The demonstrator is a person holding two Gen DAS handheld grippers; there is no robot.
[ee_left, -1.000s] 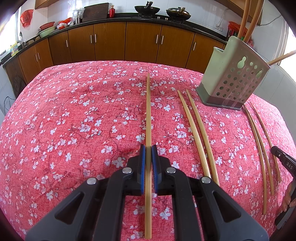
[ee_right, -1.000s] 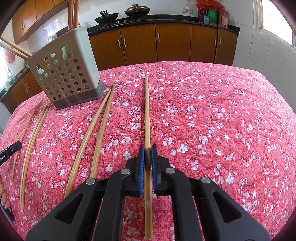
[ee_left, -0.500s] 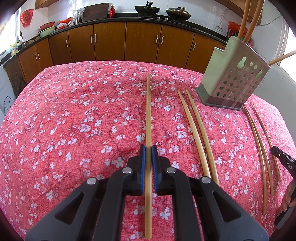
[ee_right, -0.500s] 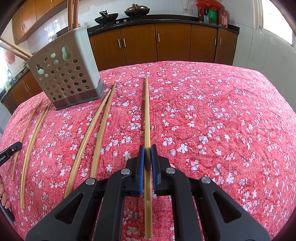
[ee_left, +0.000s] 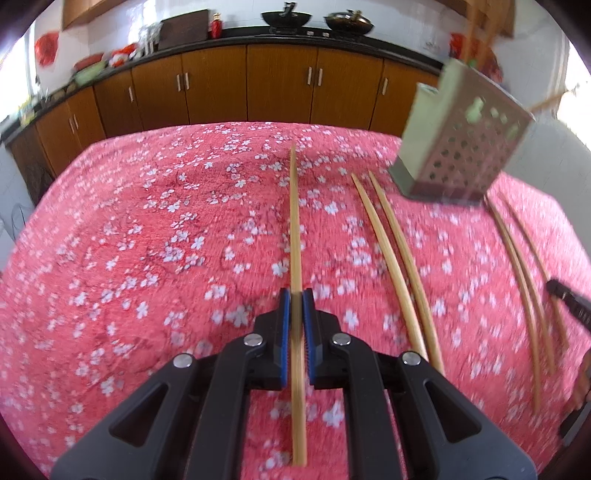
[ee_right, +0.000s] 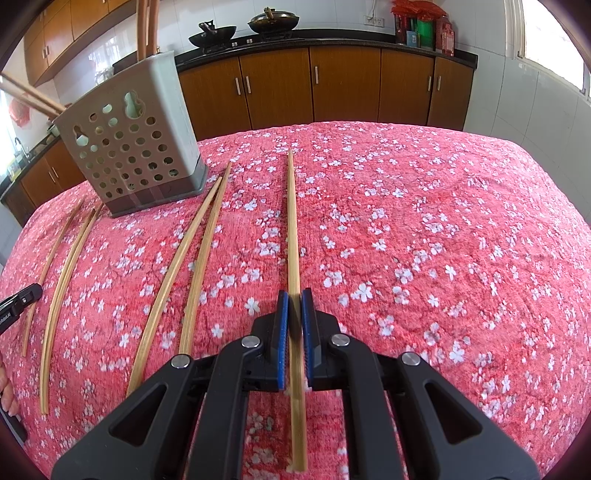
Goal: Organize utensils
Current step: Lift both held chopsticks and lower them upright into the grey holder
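My left gripper (ee_left: 295, 295) is shut on a bamboo chopstick (ee_left: 294, 221) that points forward over the red floral tablecloth. My right gripper (ee_right: 294, 295) is shut on another bamboo chopstick (ee_right: 291, 221), also pointing forward. A grey perforated utensil holder (ee_left: 461, 147) stands at the far right in the left wrist view and at the far left in the right wrist view (ee_right: 129, 144); a few chopsticks stand in it. Two loose chopsticks (ee_right: 188, 266) lie beside the holder, and more (ee_right: 62, 266) lie further left.
The table (ee_right: 443, 240) is covered by the red flowered cloth. Brown kitchen cabinets (ee_right: 332, 85) and a counter with woks (ee_right: 273, 18) run behind it. The other gripper's tip shows at the edge of each view (ee_left: 569, 306) (ee_right: 18, 302).
The left wrist view has shifted and blurred: the left gripper is moving with its chopstick, and the holder now looks tilted. The right gripper has barely moved.
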